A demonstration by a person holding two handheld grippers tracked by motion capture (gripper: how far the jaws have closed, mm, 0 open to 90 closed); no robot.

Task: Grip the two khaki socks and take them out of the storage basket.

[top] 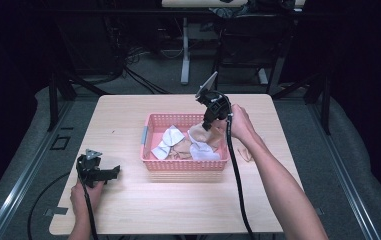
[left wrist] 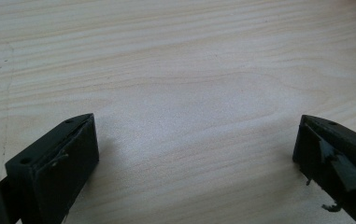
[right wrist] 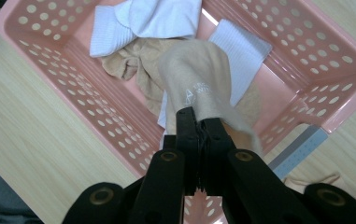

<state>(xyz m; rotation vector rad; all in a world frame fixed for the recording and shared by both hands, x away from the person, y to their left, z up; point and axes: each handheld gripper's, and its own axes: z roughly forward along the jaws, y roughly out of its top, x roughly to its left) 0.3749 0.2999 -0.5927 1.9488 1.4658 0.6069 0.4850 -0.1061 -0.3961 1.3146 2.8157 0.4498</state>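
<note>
On the wooden table [top: 128, 210], the left gripper [top: 112, 173] rests with its jaws apart on nothing, the pink basket [top: 150, 162] beside it holds white socks [top: 170, 137] and tan ones, and the right gripper [right wrist: 199, 122] is clamped on a beige sock [right wrist: 199, 74] above the basket, its small white print unreadable.

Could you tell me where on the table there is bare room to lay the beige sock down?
Bare: the table in front of the basket, and the strip between it and the left gripper. Crowded: inside the basket; another sock lies right of it.
</note>
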